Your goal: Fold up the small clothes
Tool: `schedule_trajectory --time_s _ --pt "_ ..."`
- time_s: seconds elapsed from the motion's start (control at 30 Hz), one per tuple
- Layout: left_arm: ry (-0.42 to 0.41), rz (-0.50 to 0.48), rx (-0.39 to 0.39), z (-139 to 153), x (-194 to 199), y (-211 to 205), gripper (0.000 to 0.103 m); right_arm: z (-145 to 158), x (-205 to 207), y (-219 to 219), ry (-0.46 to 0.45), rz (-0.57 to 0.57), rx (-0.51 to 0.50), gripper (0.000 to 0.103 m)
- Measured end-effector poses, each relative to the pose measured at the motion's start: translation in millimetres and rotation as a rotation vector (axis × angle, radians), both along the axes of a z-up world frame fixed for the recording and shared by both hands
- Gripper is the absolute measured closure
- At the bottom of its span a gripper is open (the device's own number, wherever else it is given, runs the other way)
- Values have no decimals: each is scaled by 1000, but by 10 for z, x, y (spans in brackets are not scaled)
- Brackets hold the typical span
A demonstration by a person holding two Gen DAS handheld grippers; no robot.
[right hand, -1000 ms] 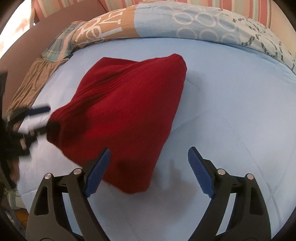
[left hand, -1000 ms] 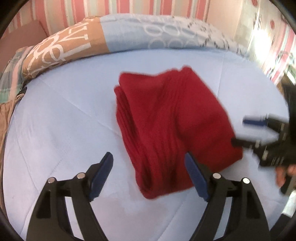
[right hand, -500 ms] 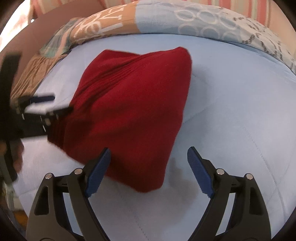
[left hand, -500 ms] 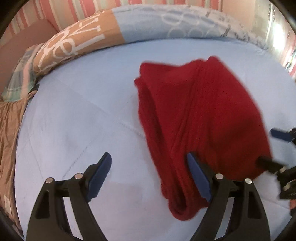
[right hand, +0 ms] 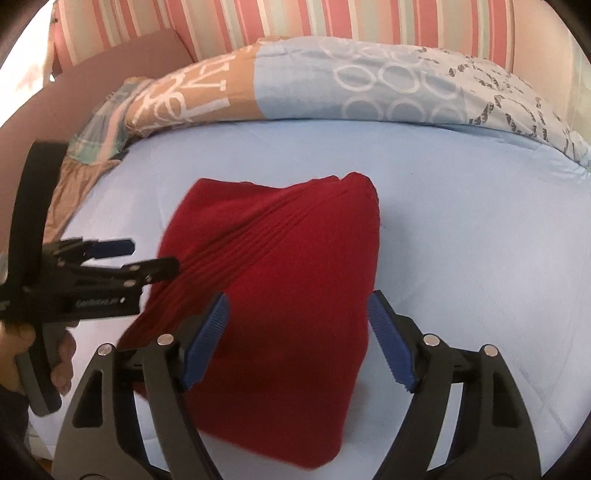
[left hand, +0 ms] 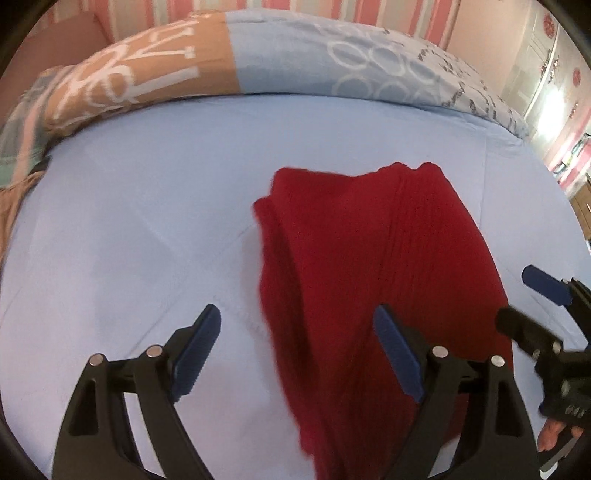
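Observation:
A folded dark red knit garment [left hand: 373, 280] lies on the light blue bed sheet [left hand: 147, 229]; it also shows in the right wrist view [right hand: 295, 295]. My left gripper [left hand: 299, 354] is open, its right finger over the garment's left part. My right gripper [right hand: 297, 341] is open and straddles the garment's near end. The right gripper also shows in the left wrist view [left hand: 524, 299], open at the garment's right edge. The left gripper shows in the right wrist view [right hand: 147, 254], open at the garment's left edge.
A rolled patterned quilt [left hand: 258, 62], orange and pale blue, lies along the far side of the bed; it also shows in the right wrist view [right hand: 332, 81]. A striped pink wall [right hand: 295, 18] stands behind. Brown fabric [right hand: 70, 181] lies at the bed's left edge.
Both grippers moved closer over the garment. The right gripper's jaws now straddle its near end; the left view has shifted so the garment sits to the right.

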State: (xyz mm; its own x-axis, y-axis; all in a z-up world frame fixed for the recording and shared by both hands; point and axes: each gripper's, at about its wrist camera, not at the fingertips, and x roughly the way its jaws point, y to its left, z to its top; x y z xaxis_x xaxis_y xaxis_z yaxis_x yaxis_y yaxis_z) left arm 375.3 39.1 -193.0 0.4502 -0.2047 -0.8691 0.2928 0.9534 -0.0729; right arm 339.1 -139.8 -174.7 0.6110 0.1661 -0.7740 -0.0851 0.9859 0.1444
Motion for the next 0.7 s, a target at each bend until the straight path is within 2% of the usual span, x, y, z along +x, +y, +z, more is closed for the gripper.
schedule_trajectory --time_s 0.07,0.1,0.13,0.2,0.23,0.27,0.3,0.4,0.5,0.53,0.57,0.6,0.7 --pt "32 -15 -16 -90 150 -78 24 -7 68 -32 -10 -8 -18 25" --pt "54 -31 -38 -137 216 -121 37 -11 89 -48 -9 -9 -24 25" --pt "68 -44 -53 -162 260 -157 43 -21 114 -64 -9 -10 -27 25" --pt "68 -71 -39 -187 290 -221 46 -43 155 -84 -9 -9 -32 25" --pt "71 -86 -41 -193 305 -233 53 -49 158 -71 -9 -9 -32 25" --pt "66 -96 -44 -183 321 -227 55 -50 168 -78 -17 -10 -30 25" --pt "55 -102 -39 -162 325 -236 63 -46 168 -85 -27 -10 -31 25" --pt "-62 -146 36 2 265 -332 79 13 196 -135 -77 -32 -43 25" --pt "-228 -174 126 199 171 -421 82 34 306 -217 -96 -55 -23 25" --pt "-257 -168 128 236 179 -396 82 27 349 -225 -98 -56 -24 25" --pt "-240 -160 123 208 231 -348 82 2 400 -226 -92 -53 -26 25" --pt "-174 -146 105 107 349 -274 82 -35 449 -222 -83 -50 -32 25" --pt "-25 -128 34 -220 570 -92 71 -139 543 -208 -57 -31 -38 25"
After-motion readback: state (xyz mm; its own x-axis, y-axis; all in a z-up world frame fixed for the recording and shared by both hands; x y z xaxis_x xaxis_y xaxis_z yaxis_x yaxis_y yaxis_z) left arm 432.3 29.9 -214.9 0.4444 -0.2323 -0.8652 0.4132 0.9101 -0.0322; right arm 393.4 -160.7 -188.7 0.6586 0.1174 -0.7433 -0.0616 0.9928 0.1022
